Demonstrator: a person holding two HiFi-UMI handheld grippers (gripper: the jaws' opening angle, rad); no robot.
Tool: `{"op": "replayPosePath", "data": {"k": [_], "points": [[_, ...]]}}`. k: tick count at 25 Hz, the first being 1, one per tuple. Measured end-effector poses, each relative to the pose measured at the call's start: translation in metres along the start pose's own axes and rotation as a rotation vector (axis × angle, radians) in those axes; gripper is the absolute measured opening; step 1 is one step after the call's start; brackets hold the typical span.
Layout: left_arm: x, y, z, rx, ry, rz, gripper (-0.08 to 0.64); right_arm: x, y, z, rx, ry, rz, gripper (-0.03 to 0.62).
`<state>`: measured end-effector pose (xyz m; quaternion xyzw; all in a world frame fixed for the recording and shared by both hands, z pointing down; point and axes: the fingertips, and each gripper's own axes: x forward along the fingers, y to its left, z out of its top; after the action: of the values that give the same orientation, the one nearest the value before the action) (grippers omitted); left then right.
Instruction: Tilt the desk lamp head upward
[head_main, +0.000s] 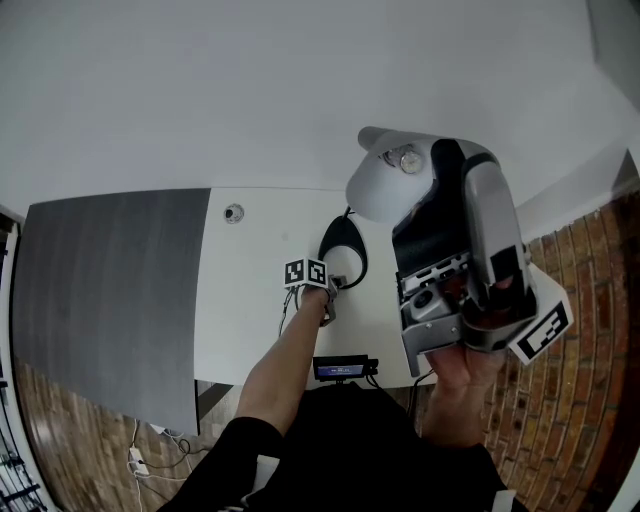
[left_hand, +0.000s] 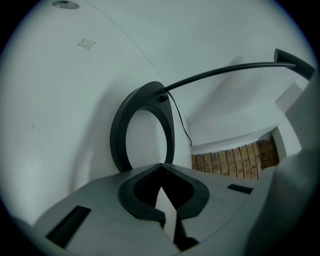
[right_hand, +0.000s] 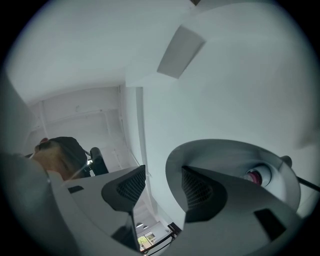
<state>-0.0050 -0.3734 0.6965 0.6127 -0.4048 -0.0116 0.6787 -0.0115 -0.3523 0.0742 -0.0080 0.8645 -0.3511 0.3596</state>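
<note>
Right gripper (right_hand: 162, 172) gapes at lamp head (head_main: 380, 185); left gripper's (left_hand: 161, 170) own view reveals clenched fingers (left_hand: 132, 197).

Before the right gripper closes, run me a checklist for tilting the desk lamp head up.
1. Right gripper open: ok, its fingers stand apart.
2. Lamp head rim between the fingers: ok, the rim's edge shows in the gap, with one finger across the head's mouth.
3. Pads pressing on the rim: not ok, open space shows beside it.
4. Bulb clear of the fingers: ok, it sits deeper inside the head.
5. Left gripper shut: ok, nothing is between its fingers.
6. Left gripper steadying the lamp base: cannot tell; the ring lies just ahead of it.
</note>
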Motion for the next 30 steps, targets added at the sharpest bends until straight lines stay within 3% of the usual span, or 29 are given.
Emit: {"op": "replayPosePath", "data": {"k": [12, 18, 24, 30], "points": [[0.002, 0.0, 0.003, 0.005, 0.005, -0.003, 0.011, 0.011, -0.009, 0.008, 0.024, -0.031, -0.015, 0.215], [0.002, -0.001, 0.004, 0.012, 0.004, -0.01, 0.011, 0.008, -0.007, 0.004, -0.017, -0.019, -0.014, 0.215], [0.003, 0.001, 0.005, 0.007, -0.018, -0.034, 0.011, -0.009, 0.0, -0.012, -0.09, 0.061, 0.007, 0.215], [-0.003, 0.003, 0.0, 0.02, -0.124, -0.037, 0.011, -0.084, -0.022, -0.023, -0.147, 0.163, -0.078, 0.215]]}}
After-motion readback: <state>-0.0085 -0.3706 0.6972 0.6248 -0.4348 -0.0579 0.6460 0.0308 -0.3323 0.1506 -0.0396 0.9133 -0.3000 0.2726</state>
